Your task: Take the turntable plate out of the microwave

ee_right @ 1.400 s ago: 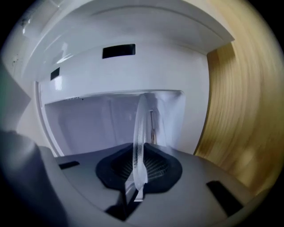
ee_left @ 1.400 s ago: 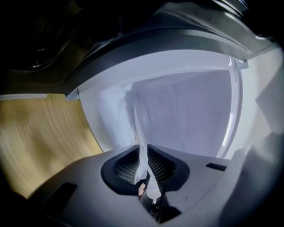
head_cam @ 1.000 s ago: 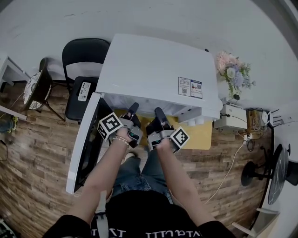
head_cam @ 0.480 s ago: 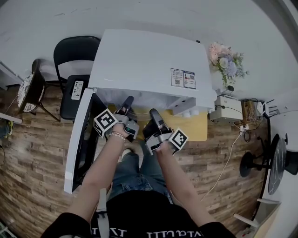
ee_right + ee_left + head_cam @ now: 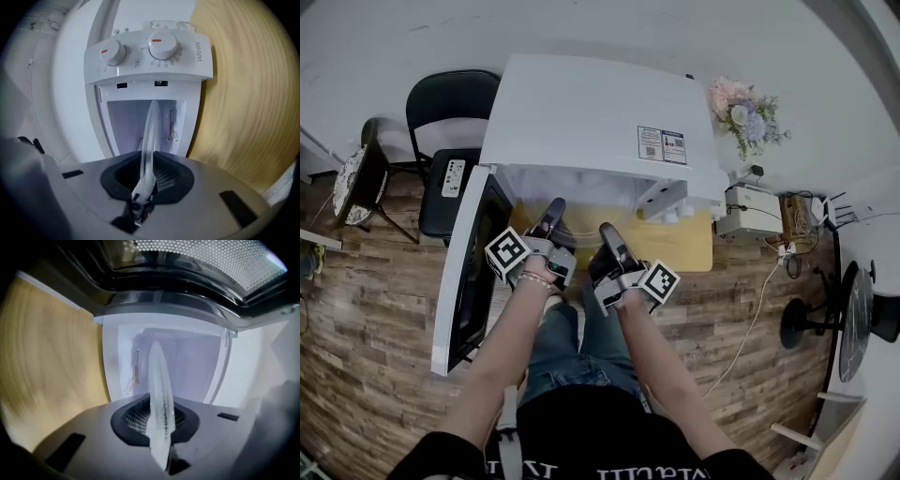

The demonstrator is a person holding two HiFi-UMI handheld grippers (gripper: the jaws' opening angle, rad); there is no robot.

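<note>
The clear glass turntable plate (image 5: 159, 390) shows edge-on in both gripper views, a thin pale blade running into each pair of jaws. My left gripper (image 5: 159, 425) is shut on one side of its rim. My right gripper (image 5: 145, 183) is shut on the opposite side of the plate (image 5: 151, 136). In the head view both grippers, left (image 5: 553, 212) and right (image 5: 607, 234), point level at the open front of the white microwave (image 5: 591, 112), just outside its cavity. The glass between them is barely visible there.
The microwave door (image 5: 469, 272) hangs open to the left. The control panel (image 5: 150, 51) with two knobs faces the right gripper. The microwave sits on a yellow table (image 5: 680, 246). A black chair (image 5: 450, 112) holding a remote stands at the left, with flowers (image 5: 741, 112) and a white box (image 5: 750, 214) at the right.
Both grippers have drawn back toward the person with the plate between them, out of the microwave's opening and slightly upward.
</note>
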